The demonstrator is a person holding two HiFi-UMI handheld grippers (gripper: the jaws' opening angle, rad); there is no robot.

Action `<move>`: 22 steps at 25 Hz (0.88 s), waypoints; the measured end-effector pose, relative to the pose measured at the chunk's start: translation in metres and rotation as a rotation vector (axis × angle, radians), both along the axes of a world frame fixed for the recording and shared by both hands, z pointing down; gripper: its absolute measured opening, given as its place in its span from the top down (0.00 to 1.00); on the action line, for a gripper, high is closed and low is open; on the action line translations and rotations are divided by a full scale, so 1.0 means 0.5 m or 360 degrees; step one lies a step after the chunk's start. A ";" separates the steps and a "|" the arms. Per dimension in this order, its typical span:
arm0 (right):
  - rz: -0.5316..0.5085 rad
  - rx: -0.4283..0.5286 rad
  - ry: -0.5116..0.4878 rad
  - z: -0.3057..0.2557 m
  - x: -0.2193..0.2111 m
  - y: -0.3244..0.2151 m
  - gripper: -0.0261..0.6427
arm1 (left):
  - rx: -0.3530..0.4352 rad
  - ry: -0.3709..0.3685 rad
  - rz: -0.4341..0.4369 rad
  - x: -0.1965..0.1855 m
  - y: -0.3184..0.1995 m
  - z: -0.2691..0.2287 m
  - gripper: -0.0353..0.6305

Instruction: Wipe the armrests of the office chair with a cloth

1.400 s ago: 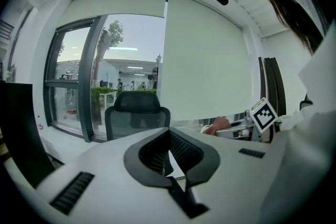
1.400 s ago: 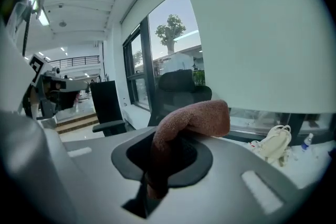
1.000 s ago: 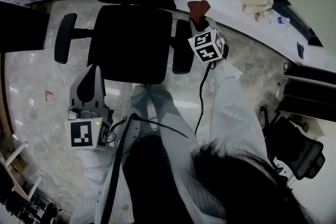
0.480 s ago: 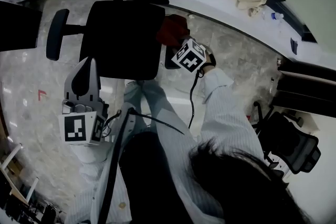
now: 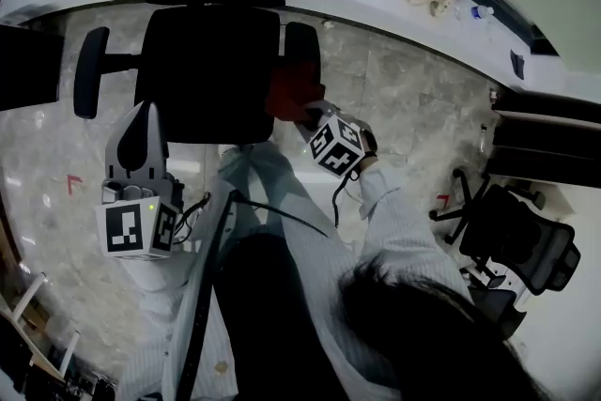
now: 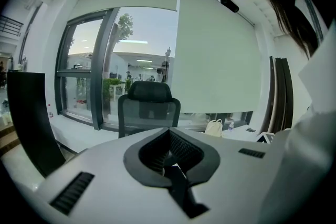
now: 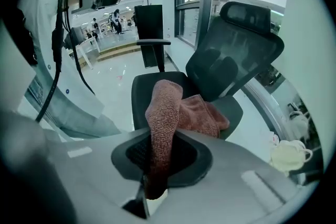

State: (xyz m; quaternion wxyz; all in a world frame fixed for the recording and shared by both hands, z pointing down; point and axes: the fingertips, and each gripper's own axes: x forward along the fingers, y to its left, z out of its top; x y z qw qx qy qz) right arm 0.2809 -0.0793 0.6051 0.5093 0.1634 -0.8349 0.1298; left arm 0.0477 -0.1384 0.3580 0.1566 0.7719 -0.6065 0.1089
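Right gripper is clamped on a fold of the red cloth, centre frame beside the office chair's armrest. Looks soft, light and floppy, so pinch it bunched. Left gripper, lower left, is closed on nothing.

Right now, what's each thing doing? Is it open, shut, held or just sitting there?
Right gripper, shut on the cloth.
Left gripper, shut, holding nothing.
Cloth, bunched, draped at one armrest's near end.
Other armrest, bare.
Office chair, upright.
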 end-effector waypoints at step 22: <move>0.0451 0.0054 0.0150 0.072 0.056 -0.348 0.91 | -0.0067 -0.0051 -0.0176 -0.118 0.049 0.043 0.94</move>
